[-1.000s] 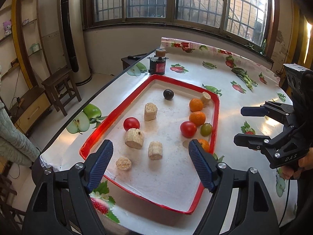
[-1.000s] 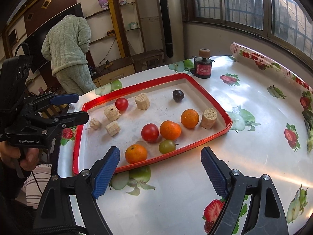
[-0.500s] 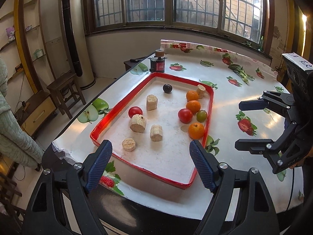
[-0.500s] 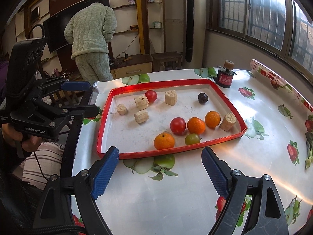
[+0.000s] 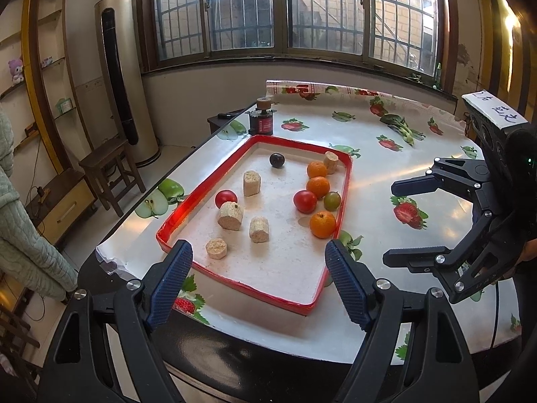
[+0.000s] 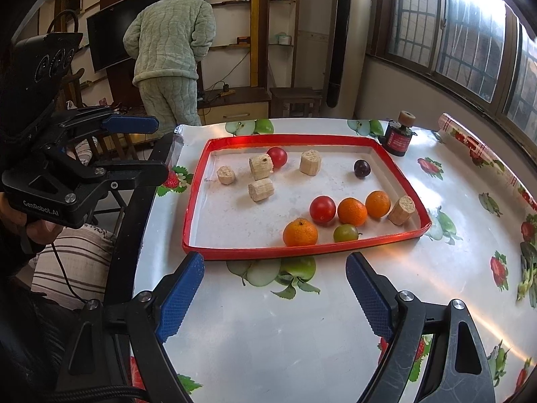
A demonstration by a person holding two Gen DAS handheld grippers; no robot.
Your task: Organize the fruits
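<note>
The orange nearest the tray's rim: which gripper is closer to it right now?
Right, though not by much. The right gripper hangs open just outside the tray rim beside that orange. The left gripper hangs open over the tray's end, diagonally off from it.

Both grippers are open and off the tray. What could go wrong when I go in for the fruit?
The green tomato touches an orange mandarin and sits near the red tray's rim, so fingers may nudge neighbours. Round fruit like the dark plum could roll. Tan cork-like cylinders clutter the far side.
</note>
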